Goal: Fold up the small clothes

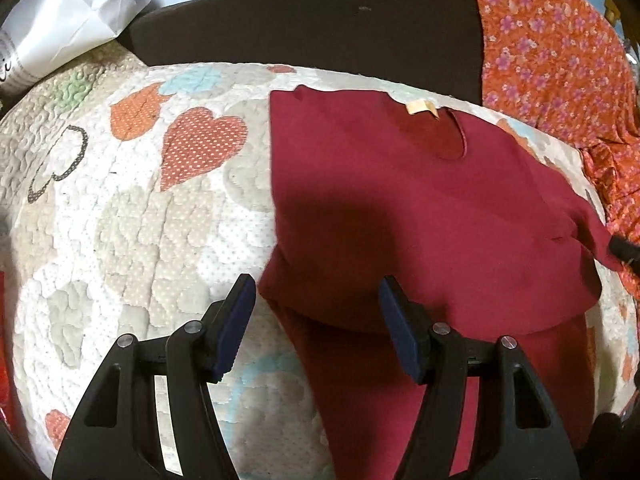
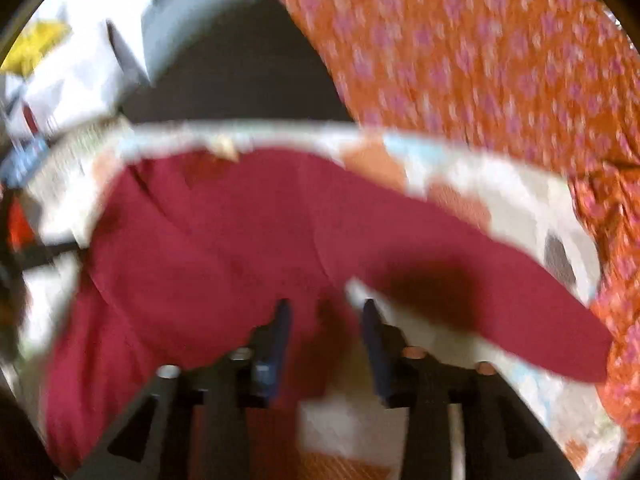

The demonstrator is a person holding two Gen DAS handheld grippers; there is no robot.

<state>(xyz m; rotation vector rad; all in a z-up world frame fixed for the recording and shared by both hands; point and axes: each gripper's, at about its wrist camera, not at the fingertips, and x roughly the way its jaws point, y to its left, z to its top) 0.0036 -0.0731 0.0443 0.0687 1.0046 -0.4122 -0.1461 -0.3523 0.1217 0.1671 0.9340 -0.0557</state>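
Note:
A dark red shirt (image 1: 420,216) lies on a quilted cover with heart patches (image 1: 132,216), its neck label (image 1: 420,107) at the far edge and its left part folded over the body. My left gripper (image 1: 318,308) is open and empty, its fingers either side of the shirt's near left fold edge. In the blurred right wrist view the shirt (image 2: 224,248) spreads out with a sleeve (image 2: 500,296) reaching right. My right gripper (image 2: 326,320) is open over the cloth near the armpit, holding nothing. Its tip also shows in the left wrist view (image 1: 624,250) at the sleeve end.
An orange floral cloth (image 1: 560,52) lies at the right and back. A dark cushion (image 1: 312,24) runs along the quilt's far edge. White paper bags (image 1: 68,12) sit at the back left. A red object (image 1: 3,344) shows at the left edge.

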